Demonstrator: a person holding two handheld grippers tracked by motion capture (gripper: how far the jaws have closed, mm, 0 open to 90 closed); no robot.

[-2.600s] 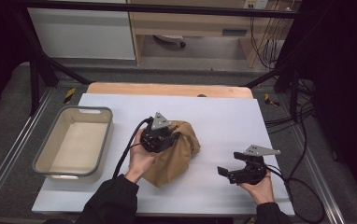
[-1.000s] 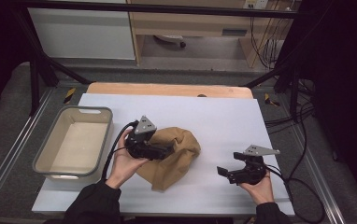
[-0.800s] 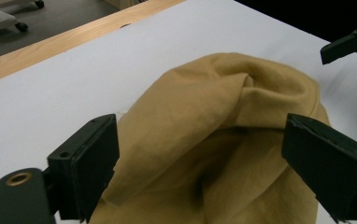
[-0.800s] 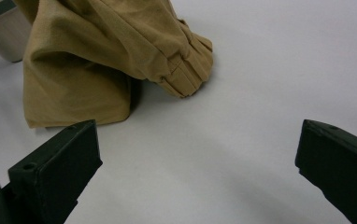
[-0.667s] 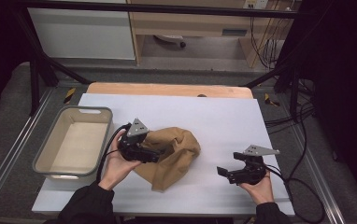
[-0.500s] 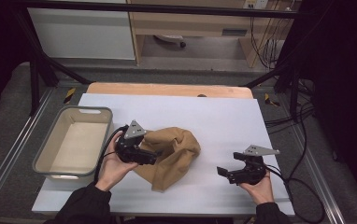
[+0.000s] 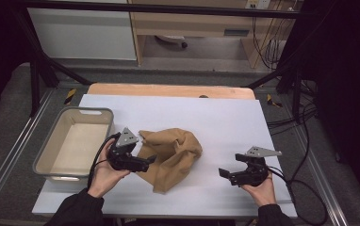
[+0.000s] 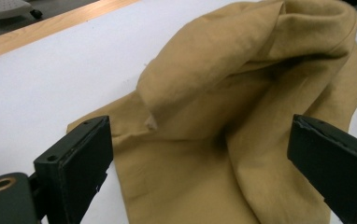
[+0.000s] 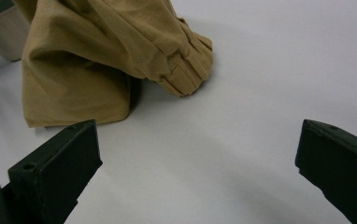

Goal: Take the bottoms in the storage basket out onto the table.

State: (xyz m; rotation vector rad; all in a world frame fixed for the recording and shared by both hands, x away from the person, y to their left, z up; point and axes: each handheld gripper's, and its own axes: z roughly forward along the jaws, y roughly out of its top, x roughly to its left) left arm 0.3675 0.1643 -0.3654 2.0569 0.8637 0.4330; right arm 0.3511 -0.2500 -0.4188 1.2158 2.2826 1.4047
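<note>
High view first: the tan cloth (image 7: 173, 155) lies crumpled at centre frame on the white table (image 7: 216, 113), a grey bin (image 7: 51, 146) at left. The left gripper (image 7: 145, 162) sits at the cloth's left edge, jaws apart and holding nothing; the right gripper (image 7: 225, 174) rests lower right, well apart from the cloth, jaws spread too. Left gripper view: the cloth (image 8: 242, 121) spreads between the wide jaws, a flat hem at lower centre, a bunched fold rising to upper right. My read: a pinch is being lined up, so go low for a single layer at the hem, not the bulky fold. Right gripper view: cloth (image 9: 102, 56) in the upper left, bare table (image 9: 242, 140) between open jaws; a corner hangs near the left jaw, a fair spot for a second grip.
</note>
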